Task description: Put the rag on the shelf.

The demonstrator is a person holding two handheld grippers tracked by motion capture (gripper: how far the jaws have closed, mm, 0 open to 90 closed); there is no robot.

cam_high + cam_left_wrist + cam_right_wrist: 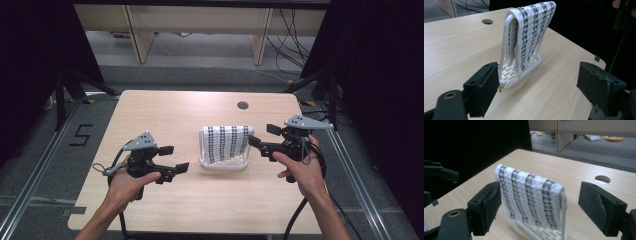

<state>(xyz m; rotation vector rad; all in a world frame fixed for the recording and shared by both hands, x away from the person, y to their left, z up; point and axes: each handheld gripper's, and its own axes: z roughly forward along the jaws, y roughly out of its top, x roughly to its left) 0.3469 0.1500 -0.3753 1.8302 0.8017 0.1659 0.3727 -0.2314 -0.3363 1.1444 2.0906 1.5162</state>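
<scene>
A white cloth with dark stripes (227, 141) (530, 35) (529, 195) hangs over the bar of a small white plastic rack (223, 164) (507, 75) (562, 220) near the middle of the wooden table (165, 115). My left gripper (173, 159) (537, 90) is held open to the left of the rack, a short gap away, with nothing between its jaws. Close by the cloth's right edge, my right gripper (261, 135) (539, 212) is open too and holds nothing.
A round cable hole (243, 105) (487, 21) (602, 179) sits in the table behind the rack. Black curtains flank both sides. Desk legs and cables (285, 35) stand on the floor beyond the far edge. A "5" mark (80, 135) is on the floor at left.
</scene>
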